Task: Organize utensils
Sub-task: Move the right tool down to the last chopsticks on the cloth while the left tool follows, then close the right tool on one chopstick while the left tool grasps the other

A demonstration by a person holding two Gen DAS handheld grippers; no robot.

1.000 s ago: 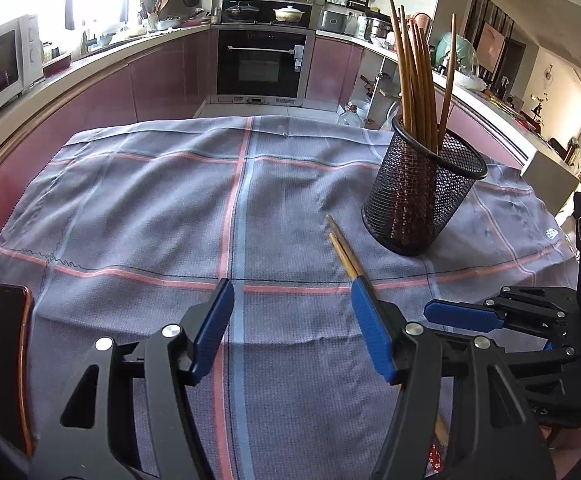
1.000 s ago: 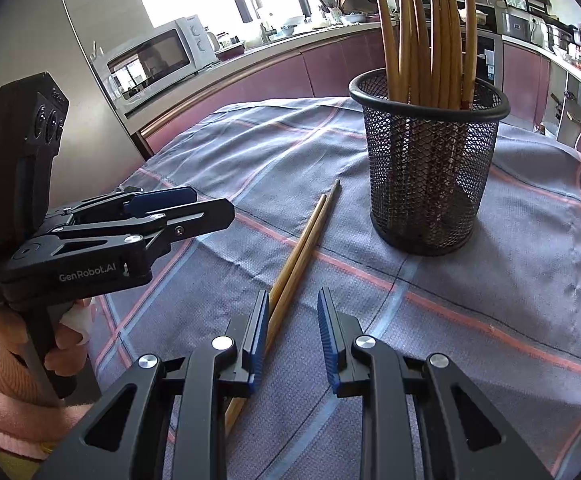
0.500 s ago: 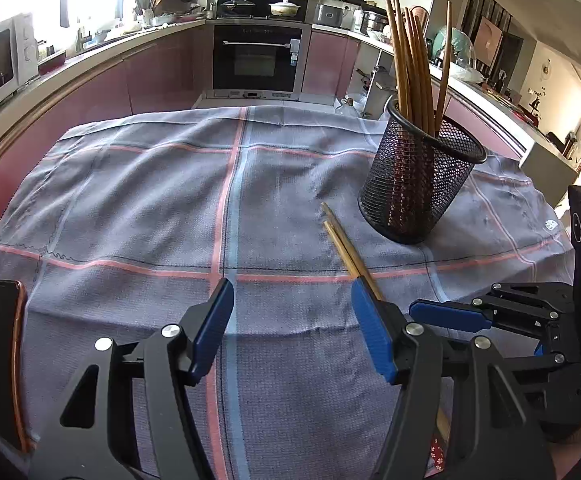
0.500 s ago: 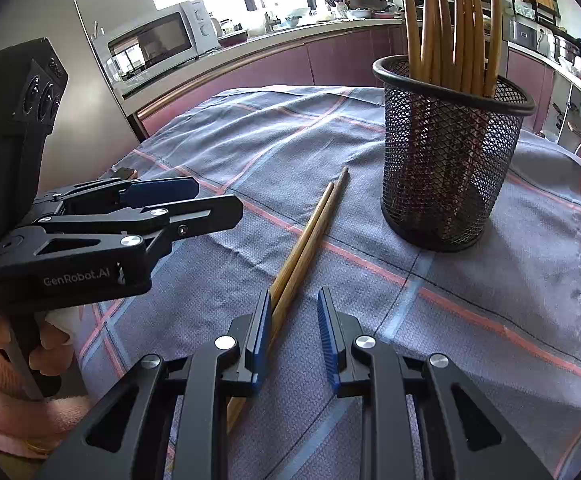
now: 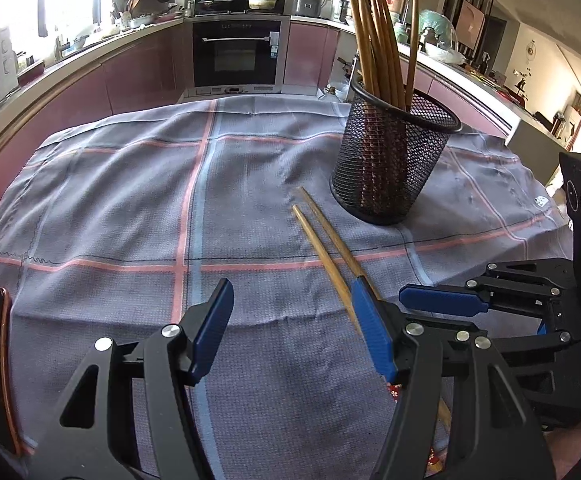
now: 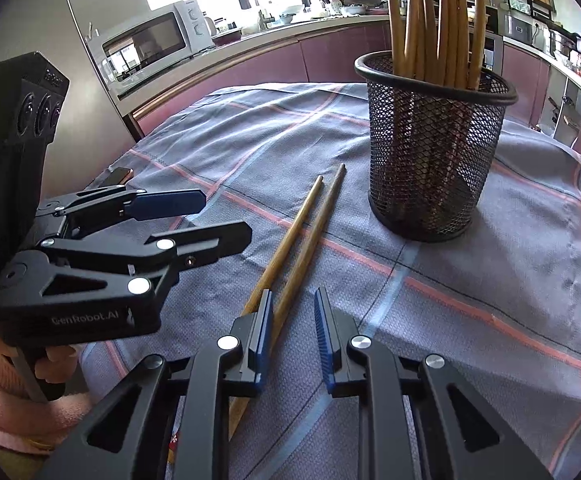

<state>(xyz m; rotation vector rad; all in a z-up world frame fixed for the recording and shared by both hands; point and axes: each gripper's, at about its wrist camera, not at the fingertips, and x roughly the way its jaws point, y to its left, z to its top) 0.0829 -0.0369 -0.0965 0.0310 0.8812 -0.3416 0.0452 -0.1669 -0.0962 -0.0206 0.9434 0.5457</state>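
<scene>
Just beside 2 chopsticks [image 6: 290, 252], the right hand-held gripper [image 6: 292, 320] has been closing.

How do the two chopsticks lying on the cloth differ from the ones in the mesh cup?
The loose chopsticks lie flat on the tablecloth, side by side; the chopsticks in the mesh cup stand upright and fan out. Loose ones number two, the cup's several. All look like the same brown wood.

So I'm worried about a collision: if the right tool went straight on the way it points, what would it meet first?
Probably the two loose chopsticks on the cloth, lying just ahead of the right tool. The mesh holder stands farther on and to the right, though depth is unclear.
</scene>
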